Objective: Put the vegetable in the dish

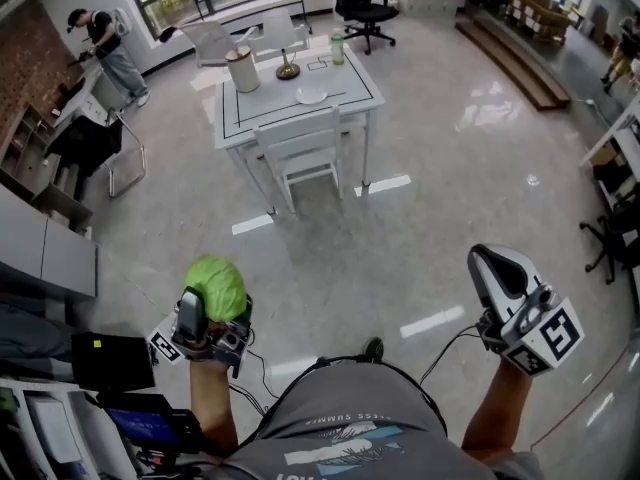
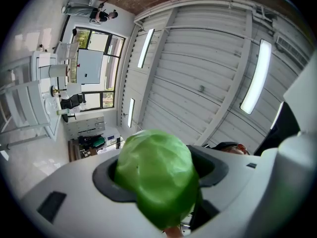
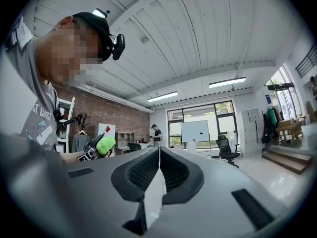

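left gripper (image 1: pixel 213 310): i am gripping the round green vegetable (image 1: pixel 216 286) between my two fingers. in the left gripper view the vegetable is filling the gap between the dark pads (image 2: pixel 105 182), and both jaws are pressing on its sides. in the head view this unit is sitting at the lower left of the frame, above the grey floor (image 1: pixel 400 238), with the vegetable bulging out past the fingertips.

right gripper (image 1: pixel 497 268): i am holding these jaws shut with nothing between them. in the right gripper view the two ribbed pads are meeting along one thin line at the centre of the frame. in the head view this unit is sitting at the lower right, well apart from the left one.

dish (image 1: pixel 311 96): the small white dish is resting on the white table (image 1: pixel 262 113) at the upper centre of the head view, well apart from both grippers. a white chair (image 1: pixel 300 153) is standing at the near edge of the table. a pale cylinder (image 1: pixel 243 70) and a bottle (image 1: pixel 338 48) are standing on the table near the dish.
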A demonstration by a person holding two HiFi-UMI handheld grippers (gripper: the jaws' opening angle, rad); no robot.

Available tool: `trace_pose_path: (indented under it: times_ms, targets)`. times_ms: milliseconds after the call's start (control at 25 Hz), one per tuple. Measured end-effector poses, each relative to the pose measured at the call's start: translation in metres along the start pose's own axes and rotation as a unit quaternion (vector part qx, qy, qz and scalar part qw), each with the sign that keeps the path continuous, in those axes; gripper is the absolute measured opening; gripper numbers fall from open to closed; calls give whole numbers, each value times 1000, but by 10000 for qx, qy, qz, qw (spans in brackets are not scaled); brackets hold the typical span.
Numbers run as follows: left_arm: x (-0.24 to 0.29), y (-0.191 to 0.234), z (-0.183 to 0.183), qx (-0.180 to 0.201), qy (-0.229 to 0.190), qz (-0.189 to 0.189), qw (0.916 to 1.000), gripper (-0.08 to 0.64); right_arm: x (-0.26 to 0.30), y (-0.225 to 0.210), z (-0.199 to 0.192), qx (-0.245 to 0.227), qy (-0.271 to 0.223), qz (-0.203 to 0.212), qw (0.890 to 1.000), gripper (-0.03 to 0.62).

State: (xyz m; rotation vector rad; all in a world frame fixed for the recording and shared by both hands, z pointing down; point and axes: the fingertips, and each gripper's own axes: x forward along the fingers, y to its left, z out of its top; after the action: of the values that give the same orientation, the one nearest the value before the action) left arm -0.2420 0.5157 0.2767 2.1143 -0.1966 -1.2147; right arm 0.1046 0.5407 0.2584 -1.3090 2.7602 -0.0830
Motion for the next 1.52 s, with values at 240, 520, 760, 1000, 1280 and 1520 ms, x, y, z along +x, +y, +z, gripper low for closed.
trace_pose_path:
  times_ms: [240, 520, 760, 1000, 1280, 1520]
  targets:
    - [26, 17, -32, 128, -84, 88, 9998, 310, -7, -41, 7, -26, 102, 259, 9996, 9]
    - [55, 35, -55, 303, -161, 17, 9994, 310, -13, -89, 4, 36, 82, 326, 9994, 8]
    - [58, 40, -54, 319, -146, 207, 9992, 310, -11, -97, -5, 159, 82, 469, 9987, 9]
    - [67, 64, -35, 161, -32, 167, 9997, 310, 6, -106, -11, 220, 149, 158, 9995, 9]
    - [77, 79, -7, -7, 143, 23, 9999, 310, 26, -99, 1, 180, -8, -52, 9998, 9]
    - [71, 105, 39, -149, 232, -84, 9996, 310, 64, -88, -14, -34, 103, -238, 9997, 9]
